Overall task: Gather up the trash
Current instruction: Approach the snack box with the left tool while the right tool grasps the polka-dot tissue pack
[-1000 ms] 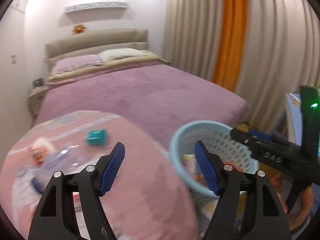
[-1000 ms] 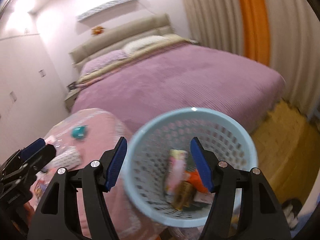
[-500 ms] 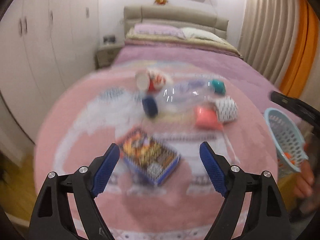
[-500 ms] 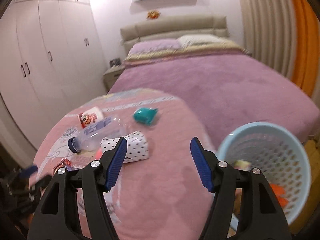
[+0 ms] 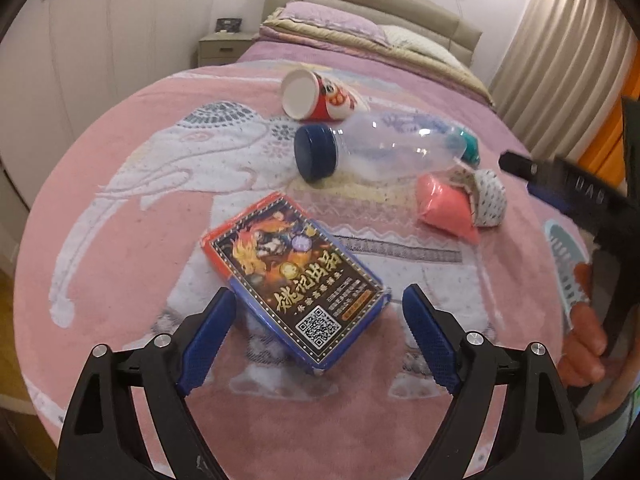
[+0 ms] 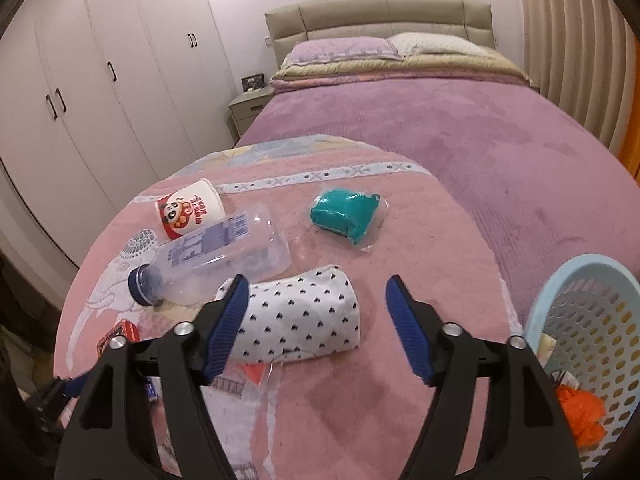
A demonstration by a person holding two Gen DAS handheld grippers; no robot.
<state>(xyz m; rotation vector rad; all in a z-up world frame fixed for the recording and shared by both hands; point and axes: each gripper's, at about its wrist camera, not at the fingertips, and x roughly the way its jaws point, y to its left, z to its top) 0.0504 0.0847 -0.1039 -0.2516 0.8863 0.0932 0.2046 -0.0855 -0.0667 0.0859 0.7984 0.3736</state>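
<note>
L wrist cam: on my left gripper (image 5: 314, 334), angled down, close over card box (image 5: 294, 276) | R wrist cam: on my right gripper (image 6: 316, 322), angled down toward bed headboard (image 6: 378, 14) | shared: bottle (image 5: 384, 150), paper cup (image 6: 190, 208), pink blanket (image 5: 132, 128)

Pink elephant-print blanket (image 5: 132, 184); red panda cup (image 6: 188, 208); blue-capped clear bottle (image 5: 384, 152); heart-dotted white pouch (image 6: 304, 316); pale blue basket (image 6: 592, 320).

place: home bedroom | bed (image 6: 420, 128) with purple cover, pillows (image 6: 344, 46) and padded headboard (image 6: 376, 12) | nightstand (image 6: 248, 110) beside the bed | white wardrobe doors (image 6: 100, 80) along the wall | pleated curtains (image 6: 576, 40) on the right
</note>
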